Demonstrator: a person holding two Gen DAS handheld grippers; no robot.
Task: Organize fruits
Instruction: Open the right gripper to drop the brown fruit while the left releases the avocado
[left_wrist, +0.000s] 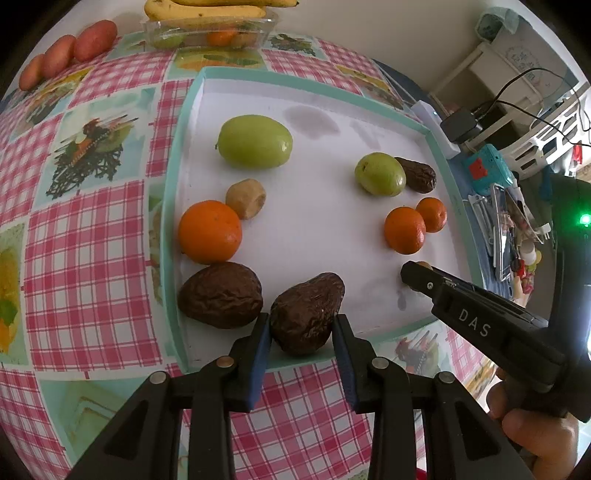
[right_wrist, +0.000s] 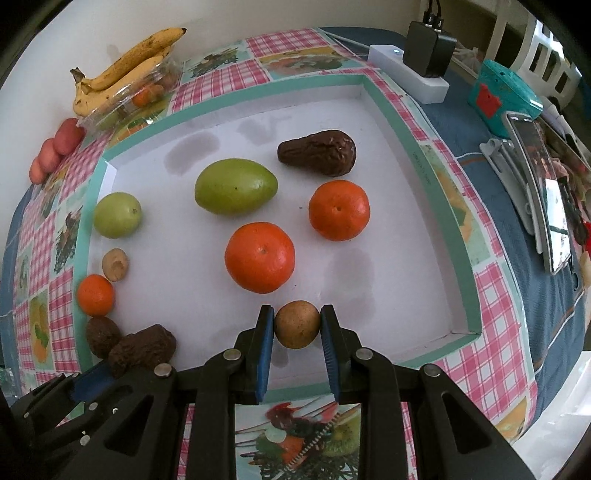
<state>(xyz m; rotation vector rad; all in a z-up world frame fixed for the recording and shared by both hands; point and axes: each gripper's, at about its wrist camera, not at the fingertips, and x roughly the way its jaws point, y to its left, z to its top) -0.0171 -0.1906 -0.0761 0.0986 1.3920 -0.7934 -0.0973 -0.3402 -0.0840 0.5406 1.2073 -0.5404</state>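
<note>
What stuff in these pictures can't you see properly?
- Clear plastic tub of fruit: left wrist view, the bananas on top are cut off by the picture's edge.
- Small round brown fruit: clamped in the right gripper; in the left wrist view the finger hides nearly all of it.
- Phone screen: right wrist view, too small to read.

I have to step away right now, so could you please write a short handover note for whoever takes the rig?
Left gripper: shut on a wrinkled brown fruit at the tray's near edge.
Right gripper: shut on a small tan round fruit, low over the tray floor.
In the tray: green fruits, oranges, brown fruits in two loose clusters.
Done: some like fruits lie together.
Left: place both held fruits, finish grouping.
</note>
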